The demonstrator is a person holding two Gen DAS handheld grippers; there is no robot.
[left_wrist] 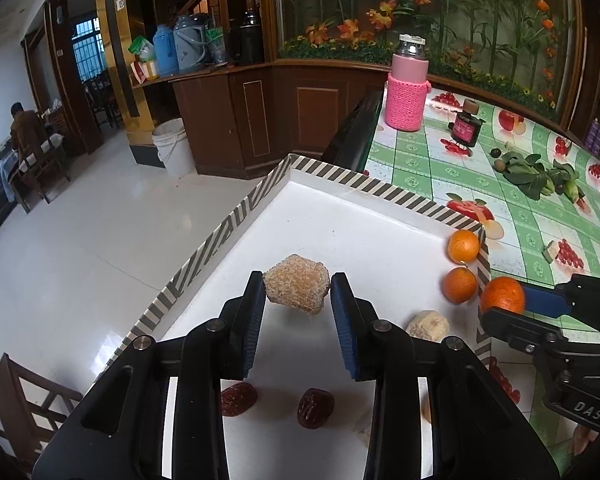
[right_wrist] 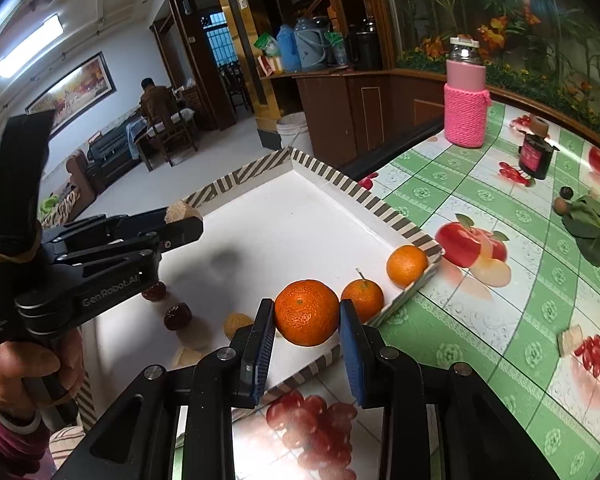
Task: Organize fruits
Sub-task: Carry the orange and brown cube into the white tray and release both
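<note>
A white tray [left_wrist: 340, 216] with a striped rim sits at the table's left edge. My left gripper [left_wrist: 297, 292] is shut on a sugared tan fruit chunk [left_wrist: 296, 286] and holds it above the tray. My right gripper [right_wrist: 307, 314] is shut on an orange tangerine [right_wrist: 306, 312] above the tray's near rim [right_wrist: 412, 236]; the tangerine also shows in the left wrist view [left_wrist: 502, 294]. Two tangerines [left_wrist: 463, 246] [left_wrist: 459, 285] lie at the tray's right edge. Two red dates [left_wrist: 238, 398] [left_wrist: 315, 407] and a pale chunk [left_wrist: 428, 326] lie in the tray.
A pink knit-covered bottle [left_wrist: 406, 88] and a small dark jar [left_wrist: 466, 126] stand at the table's far side. Leafy greens [left_wrist: 536, 174] with small round fruits lie at the right. The green fruit-print tablecloth [right_wrist: 500, 280] covers the table. The floor drops away left of the tray.
</note>
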